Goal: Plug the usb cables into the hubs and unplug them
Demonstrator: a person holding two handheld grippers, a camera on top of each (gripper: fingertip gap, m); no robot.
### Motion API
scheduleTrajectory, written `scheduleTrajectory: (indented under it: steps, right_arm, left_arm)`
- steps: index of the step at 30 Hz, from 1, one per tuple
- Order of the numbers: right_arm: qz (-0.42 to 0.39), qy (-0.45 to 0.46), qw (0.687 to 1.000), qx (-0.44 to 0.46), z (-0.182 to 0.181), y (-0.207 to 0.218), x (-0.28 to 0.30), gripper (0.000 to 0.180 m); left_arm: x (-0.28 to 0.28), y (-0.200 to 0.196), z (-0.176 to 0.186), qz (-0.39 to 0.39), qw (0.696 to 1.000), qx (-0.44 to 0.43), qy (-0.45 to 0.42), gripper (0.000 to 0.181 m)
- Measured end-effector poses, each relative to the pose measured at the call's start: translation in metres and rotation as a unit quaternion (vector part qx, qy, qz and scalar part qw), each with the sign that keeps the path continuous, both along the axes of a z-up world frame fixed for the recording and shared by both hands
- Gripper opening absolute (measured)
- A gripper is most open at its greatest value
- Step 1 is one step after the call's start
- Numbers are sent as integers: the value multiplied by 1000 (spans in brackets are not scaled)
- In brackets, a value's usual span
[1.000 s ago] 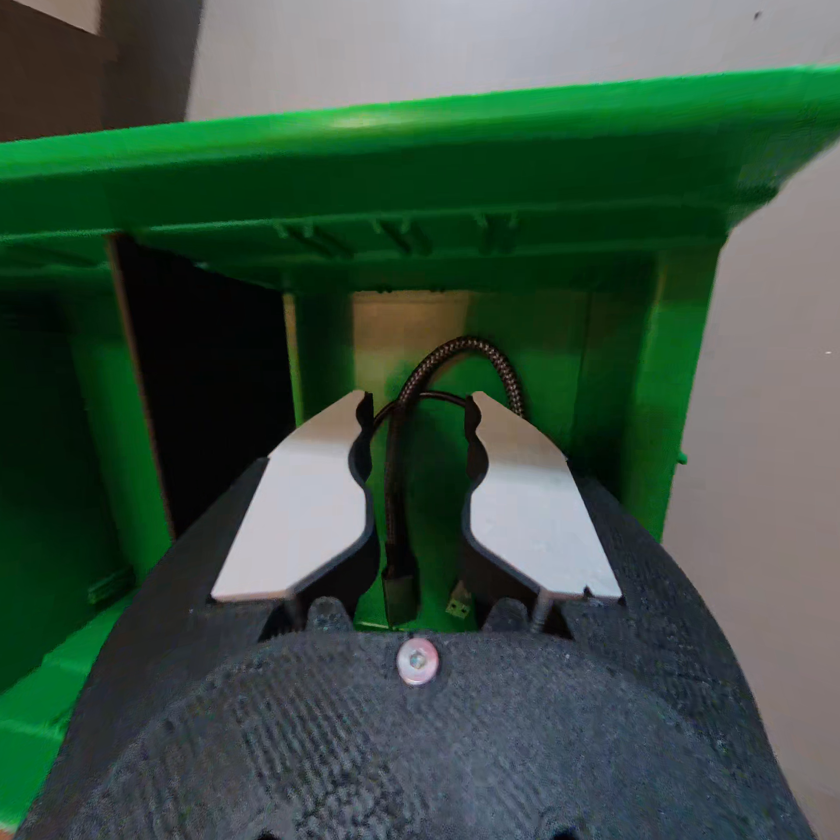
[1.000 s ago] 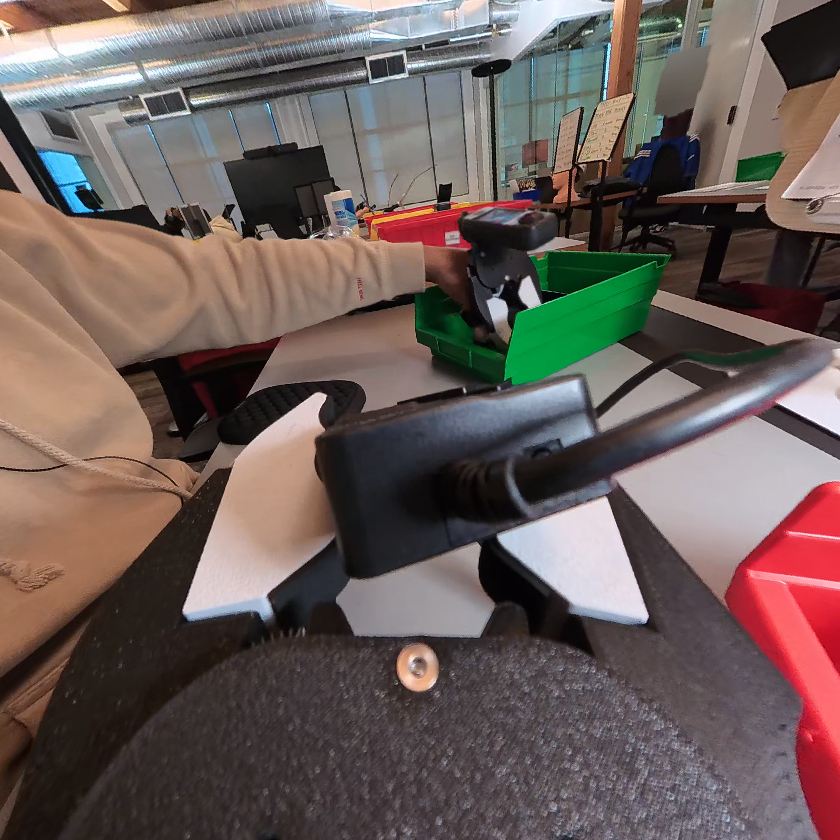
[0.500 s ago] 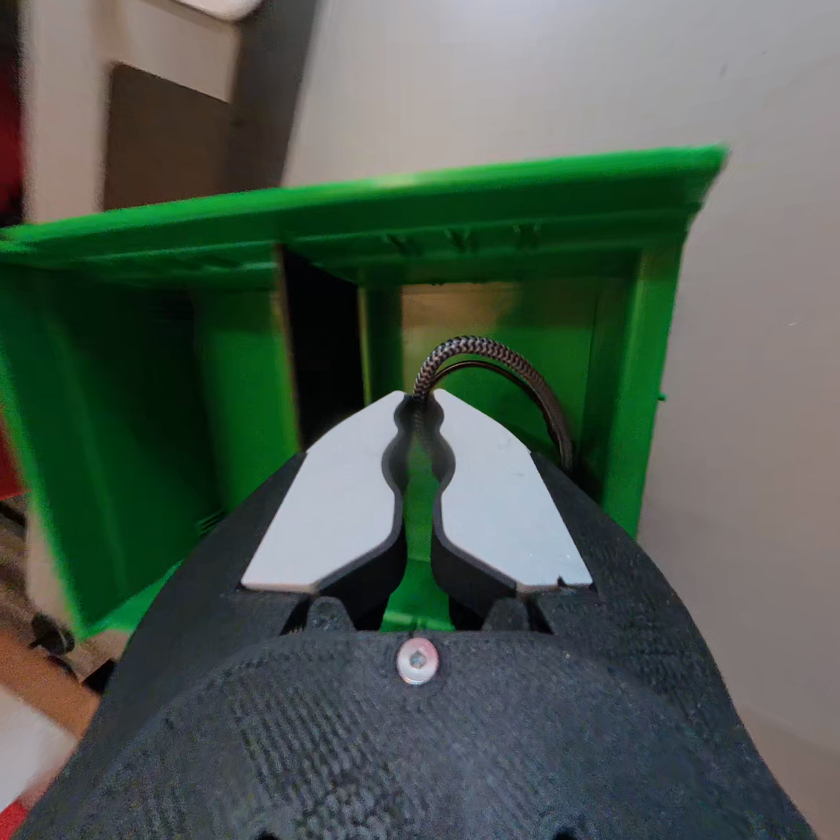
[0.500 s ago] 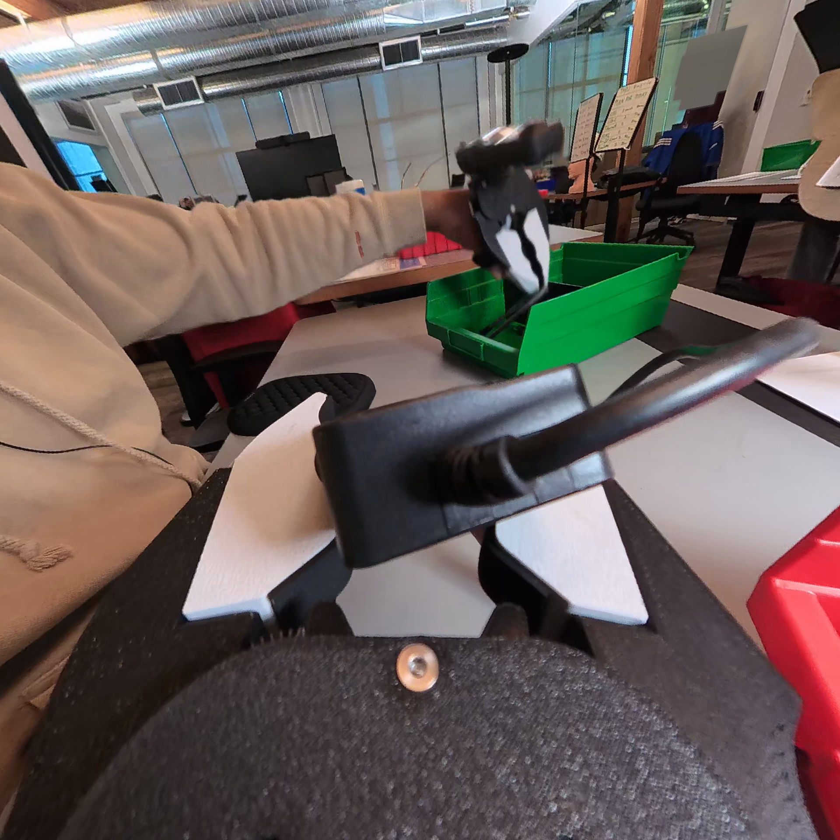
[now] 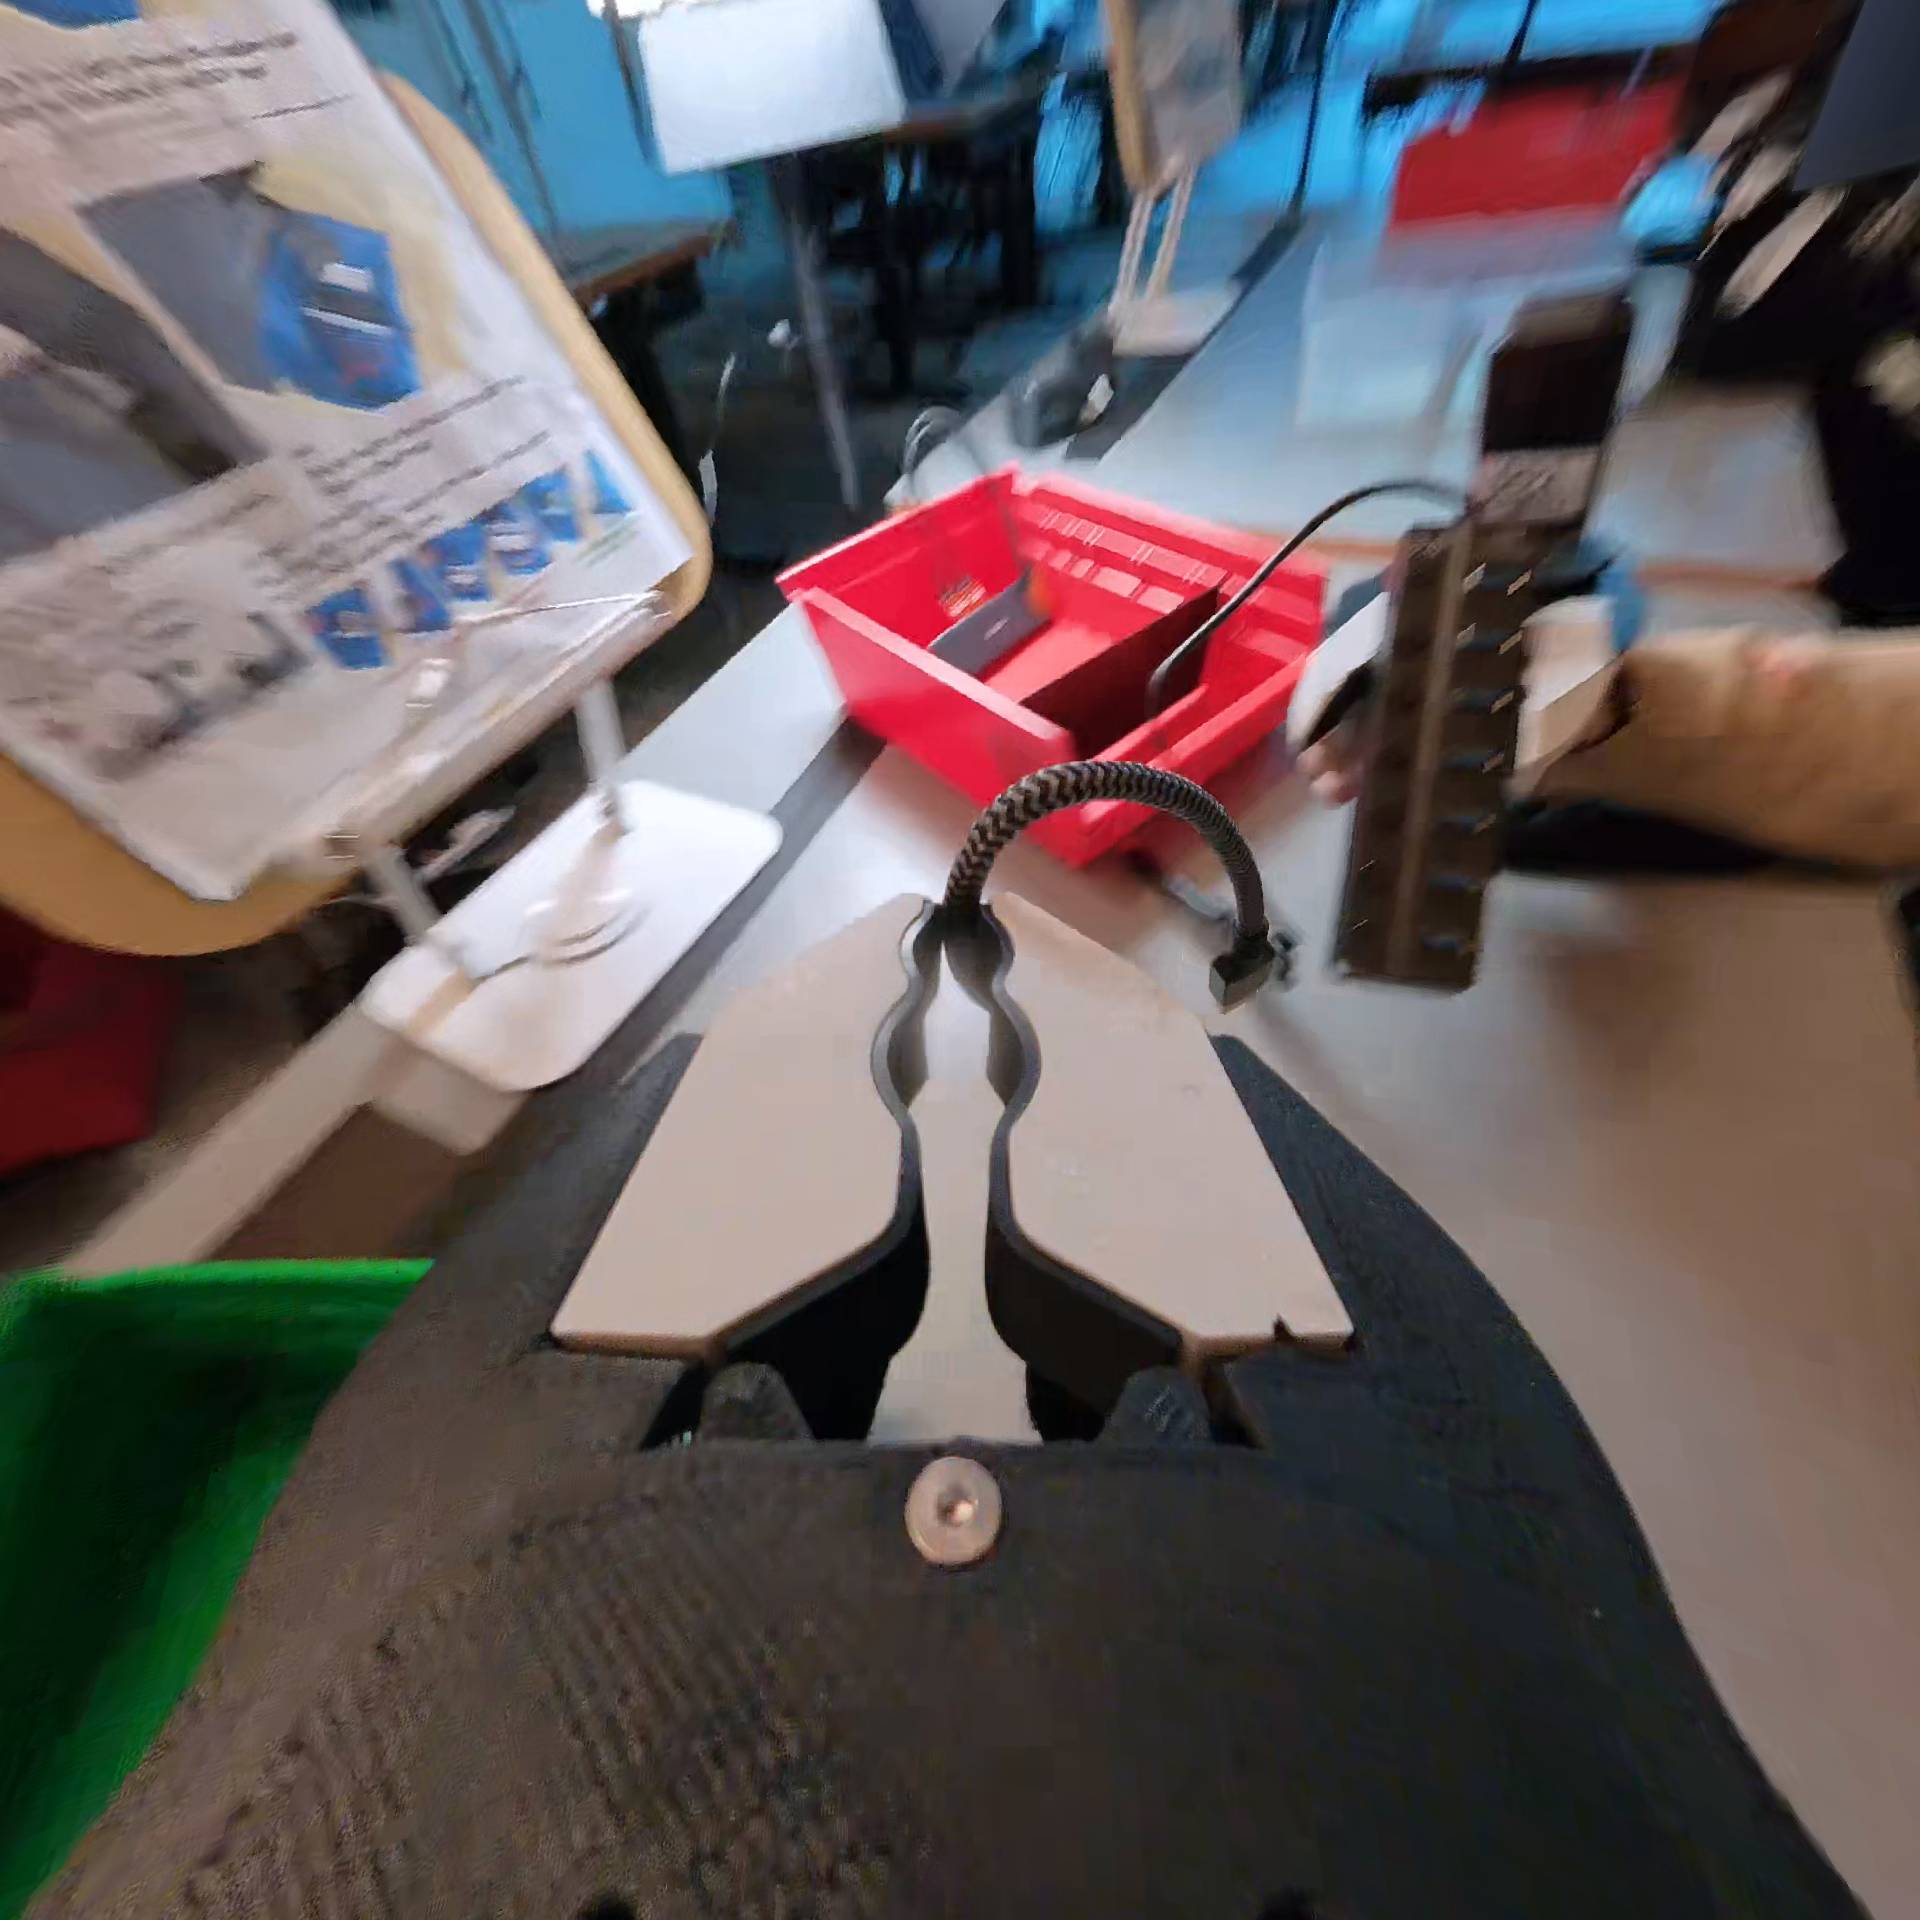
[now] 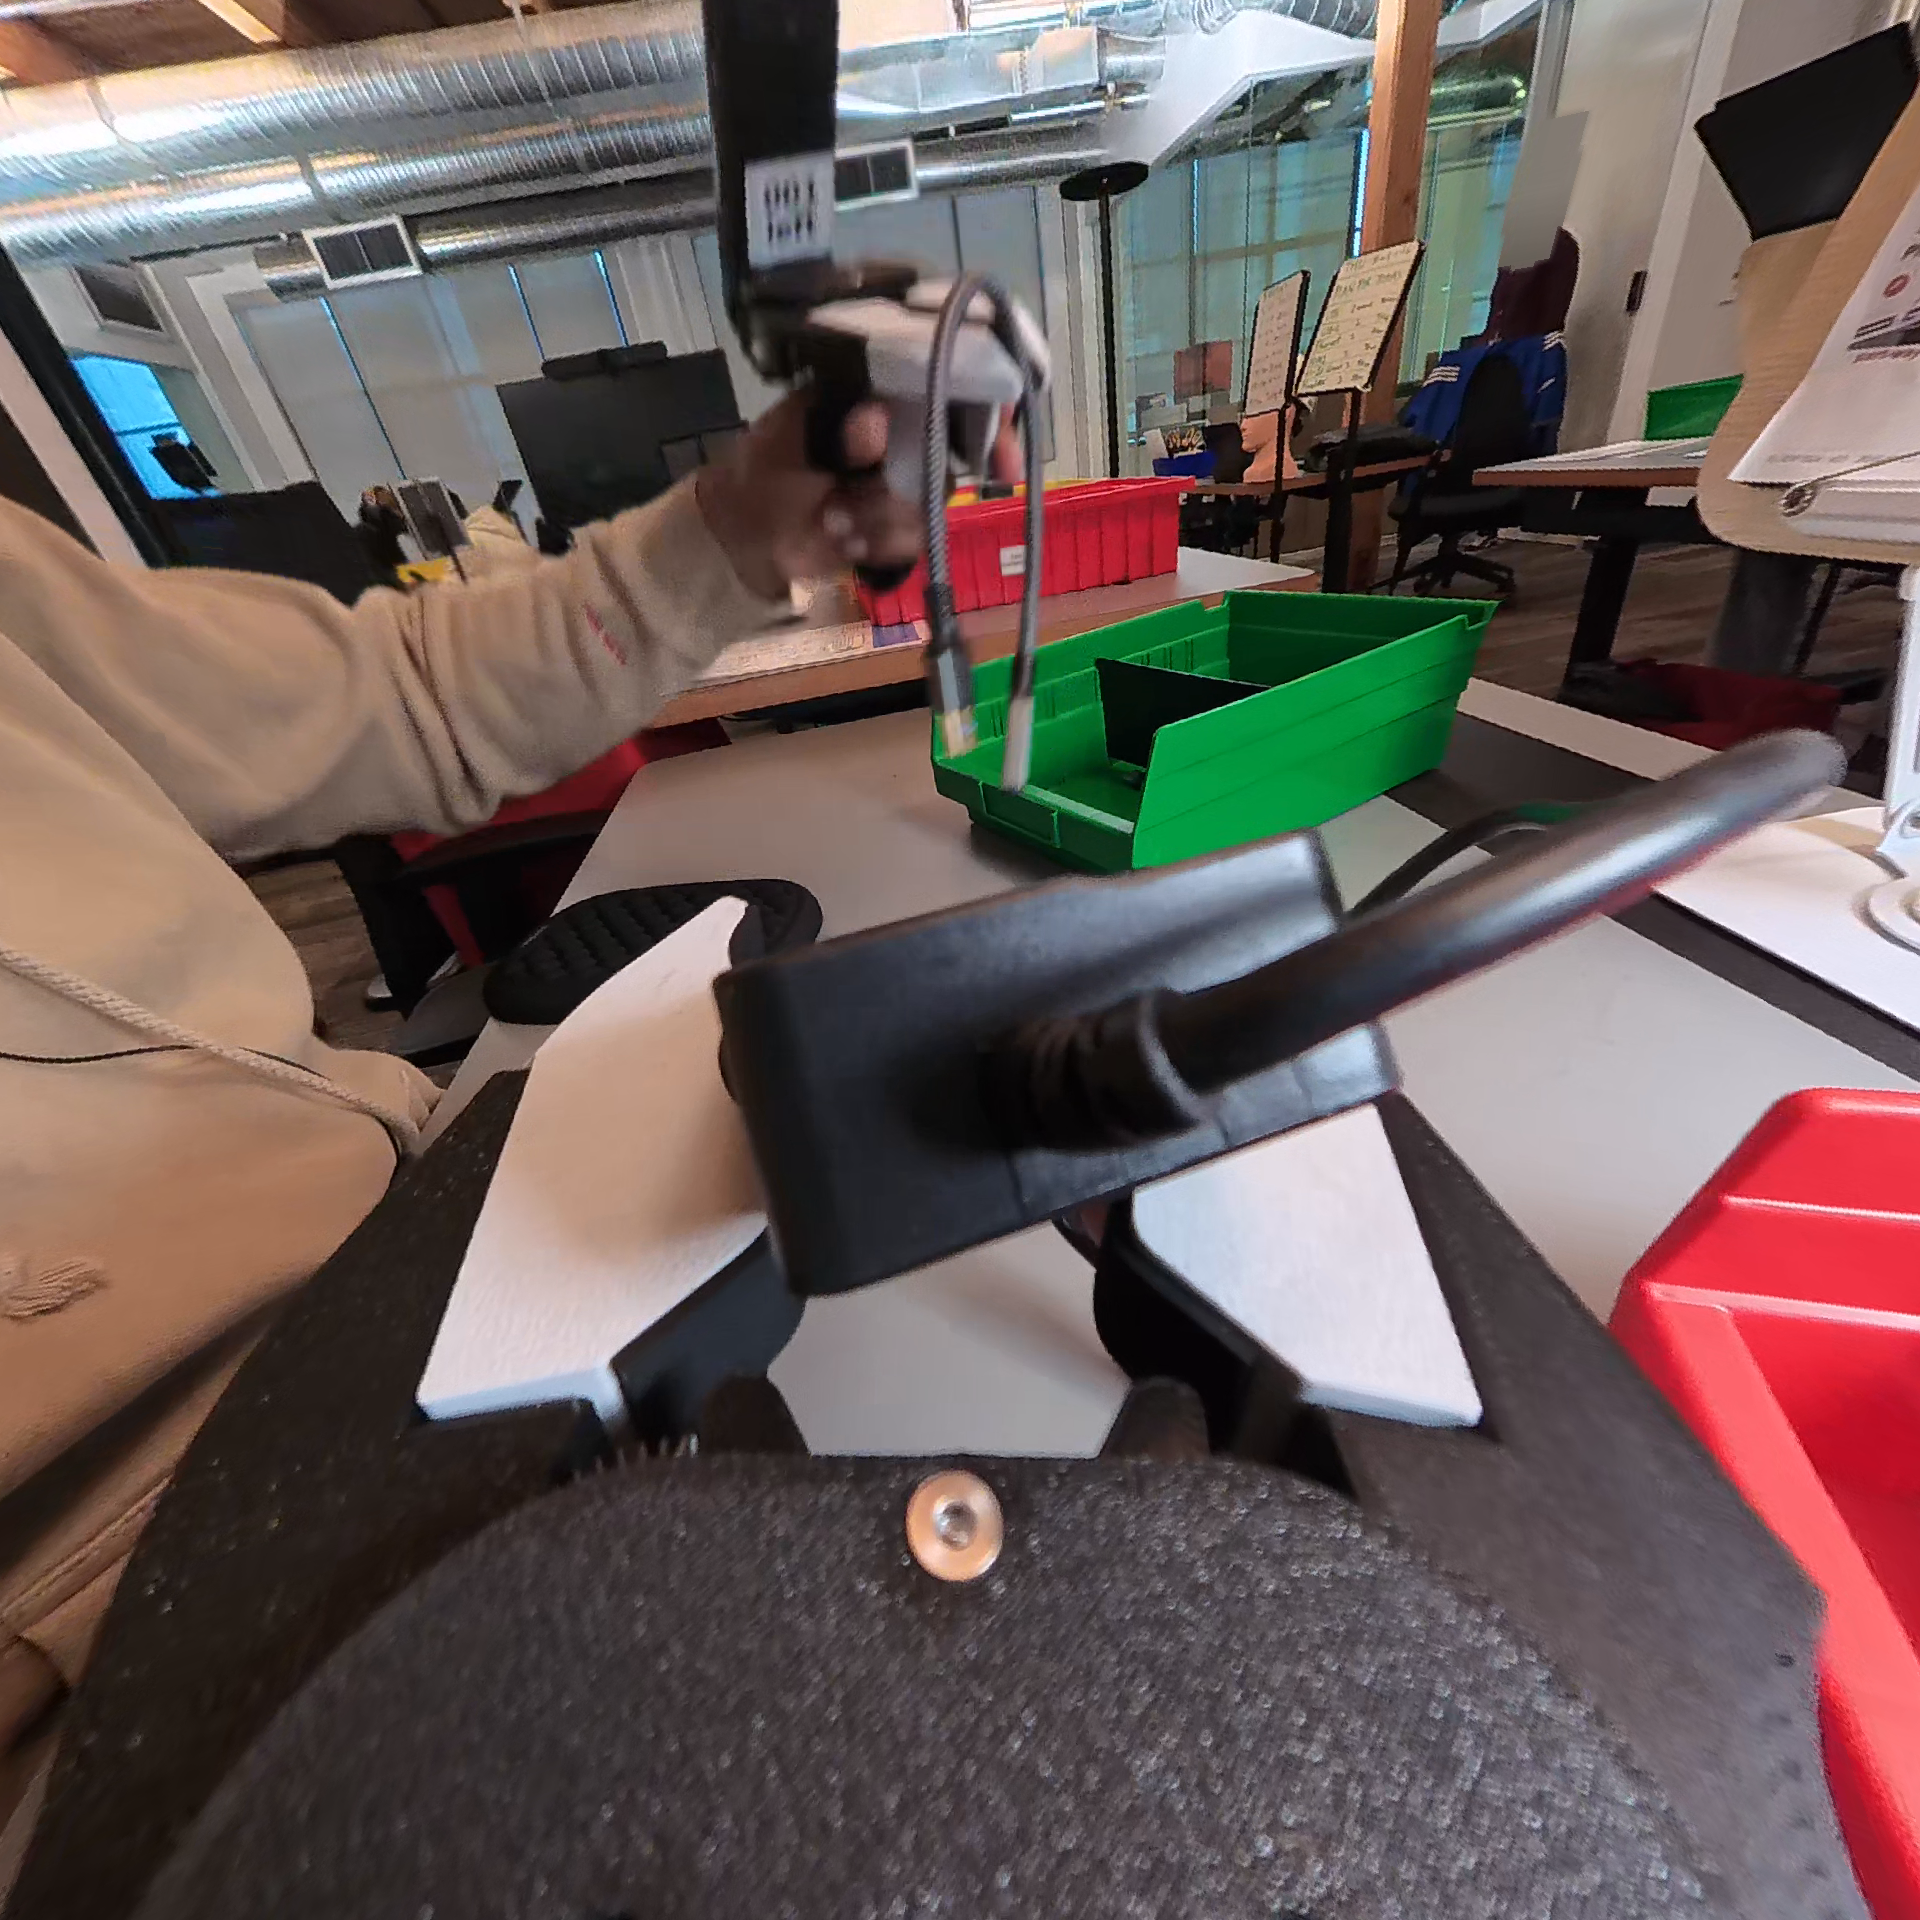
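On the left, a green bin [image 6: 1226, 748] sat on the table [image 6: 1621, 1081], and the left claw [image 5: 961, 940] hung in the air above and in front of it, its jaws pressed together on the middle of a short braided usb cable [image 5: 1101, 779]. From the right wrist view the cable [image 6: 935, 447] drooped in a loop, both plugs dangling free and just short of the bin's near corner. Further right, the right claw [image 6: 1049, 1132] was clamped on a long black hub [image 6: 1039, 1049], whose own thick lead [image 6: 1538, 894] curved away toward the red bin [image 5: 1049, 665] at the far right.

The grip looked risky: the claw pinched the cord and not a plug, so the connector would likely swing and twist when brought to a port, and could miss or jam. The left wrist view was smeared with motion, which suggested a fast carry; the loose ends might snag on the hub's lead. The hub [image 5: 1444, 748] sat tilted in its claw and could pivot under a push.

A second before, the left claw had stood spread inside the green bin with the cable lying between its fingers; half a second later it had closed on the cord there. By this moment it had lifted the cable clear and swung round to face the hub, while the right claw had kept its hold almost unmoved.
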State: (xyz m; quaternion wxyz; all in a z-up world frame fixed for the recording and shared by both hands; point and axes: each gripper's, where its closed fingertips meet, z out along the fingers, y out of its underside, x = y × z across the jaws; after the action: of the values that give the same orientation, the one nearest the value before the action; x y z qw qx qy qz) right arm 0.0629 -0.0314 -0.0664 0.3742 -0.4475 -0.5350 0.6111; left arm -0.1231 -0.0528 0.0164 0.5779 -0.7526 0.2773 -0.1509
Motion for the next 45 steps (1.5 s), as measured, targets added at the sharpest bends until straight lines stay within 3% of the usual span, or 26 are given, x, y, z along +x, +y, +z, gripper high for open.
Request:
scheduleTrajectory:
  steps: [3, 7, 15, 20, 21, 26, 29, 32, 37, 45]
  right_arm:
    - [-3, 5, 1000, 1, 3, 3, 4, 70]
    - [-2, 11, 1000, -2, 6, 8, 11, 69]
    - [-9, 8, 1000, -7, 3, 13, 12, 69]
    - [-8, 2, 1000, -10, -1, 12, 10, 69]
    - [-8, 2, 1000, -10, -2, 12, 10, 69]
    - [-8, 5, 1000, -10, 0, 12, 12, 69]
    - [-8, 2, 1000, -12, -2, 13, 11, 70]
    - [-8, -2, 1000, -14, -5, 13, 9, 69]
    - [-6, -4, 1000, -13, -6, 12, 9, 70]
    - [19, 21, 1000, -4, 2, 4, 15, 69]
  left_arm:
    - [38, -7, -37, -26, 994, 19, -103, 6]
    - [64, -30, -87, -57, 990, 96, -90, 6]
    - [65, -84, -156, -131, 983, 58, 115, 7]
    - [44, -99, -207, -138, 955, -61, 255, 7]
    - [38, -102, -216, -135, 949, -92, 268, 15]
    - [25, -115, -208, -144, 952, -176, 204, 43]
    - [41, -118, -190, -155, 962, -173, 146, 43]
    - [76, -122, -194, -180, 956, -185, 142, 39]
    - [127, -123, -220, -219, 936, -217, 169, 34]
    - [149, -119, -240, -233, 924, -224, 203, 28]
